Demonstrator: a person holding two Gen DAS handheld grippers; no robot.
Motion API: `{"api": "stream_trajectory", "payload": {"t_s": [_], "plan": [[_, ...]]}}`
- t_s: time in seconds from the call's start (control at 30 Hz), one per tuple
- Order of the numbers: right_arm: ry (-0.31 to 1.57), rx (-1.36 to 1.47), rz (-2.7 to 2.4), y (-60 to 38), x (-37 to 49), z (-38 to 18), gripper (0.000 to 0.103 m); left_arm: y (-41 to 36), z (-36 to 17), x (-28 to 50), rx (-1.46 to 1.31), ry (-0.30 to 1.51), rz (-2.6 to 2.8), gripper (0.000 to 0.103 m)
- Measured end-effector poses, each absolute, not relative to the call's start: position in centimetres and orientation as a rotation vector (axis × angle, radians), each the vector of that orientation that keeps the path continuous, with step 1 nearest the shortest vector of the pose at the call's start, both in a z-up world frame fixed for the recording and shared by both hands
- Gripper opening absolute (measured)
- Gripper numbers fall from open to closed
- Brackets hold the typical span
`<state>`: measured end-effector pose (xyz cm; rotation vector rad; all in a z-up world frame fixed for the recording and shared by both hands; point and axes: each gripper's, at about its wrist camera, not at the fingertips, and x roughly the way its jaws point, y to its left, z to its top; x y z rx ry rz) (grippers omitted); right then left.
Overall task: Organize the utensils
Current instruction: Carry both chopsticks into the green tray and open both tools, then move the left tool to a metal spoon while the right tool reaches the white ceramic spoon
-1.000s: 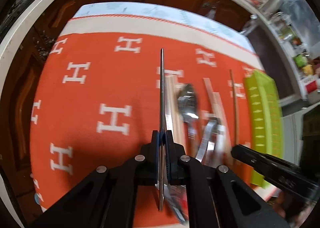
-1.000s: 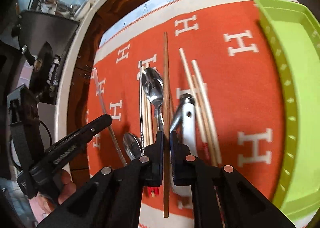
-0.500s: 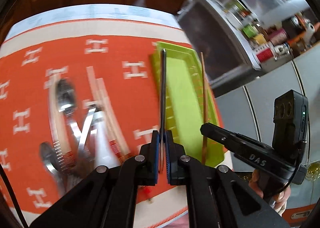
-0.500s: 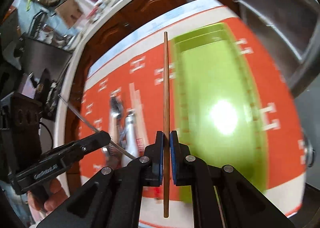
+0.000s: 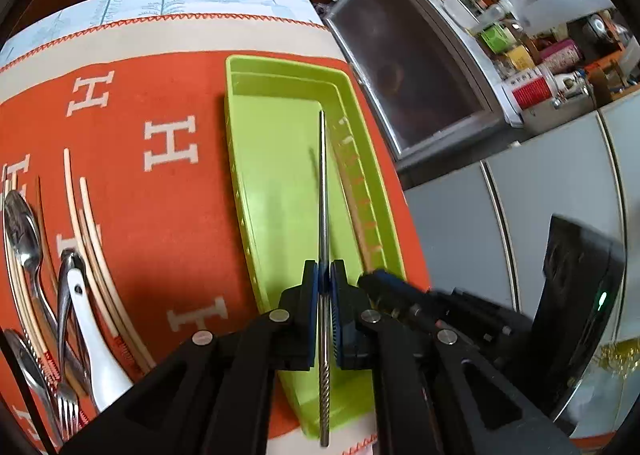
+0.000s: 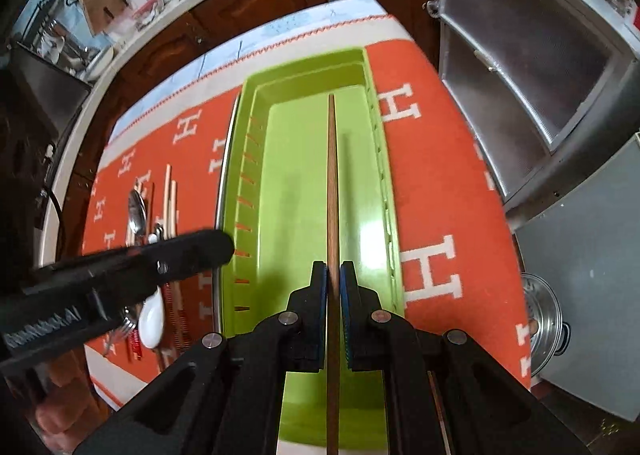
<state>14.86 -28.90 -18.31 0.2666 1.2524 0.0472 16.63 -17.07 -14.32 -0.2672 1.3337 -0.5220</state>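
Orange cloth covers the table under a green tray. Only the left wrist view shows the left gripper clamped on a metal chopstick; only the right shows the right gripper clamped on a wooden chopstick. Both sticks run forward between the fingers above the tray.

Table surface: covered by an orange cloth with white H motifs and a cream border. Directly on the cloth: one long lime-green tray; beside it, a cluster of spoons, fork, pale chopsticks.
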Motion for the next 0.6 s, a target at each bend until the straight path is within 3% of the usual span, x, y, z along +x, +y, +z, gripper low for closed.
{"api": "stream_trajectory", "payload": {"t_s": [0.1,0.13,0.27,0.37,0.53,0.6], "plan": [[1.282,0.28,0.029,-28.3,15.1,-20.1,0.016,-17.1,-15.4,17.7,-0.256,1.321,-0.461,0.004],[1.283,0.291,0.027,-28.5,15.1,-20.5,0.025,-17.1,-15.6,18.1,-0.256,1.315,-0.444,0.004],[1.247,0.314,0.045,-28.3,15.0,-20.2,0.035,-16.4,-15.7,18.3,-0.273,1.289,-0.466,0.018],[1.229,0.287,0.031,-27.6,14.8,-19.2,0.036,-16.0,-14.6,17.8,-0.243,1.247,-0.459,0.034],[1.203,0.285,0.027,-27.6,13.9,-18.1,0.036,-14.1,-13.5,16.8,-0.205,1.277,-0.451,0.045],[1.19,0.274,0.013,-27.2,13.7,-17.7,0.036,-13.2,-13.2,16.2,-0.181,1.28,-0.437,0.046]]}}
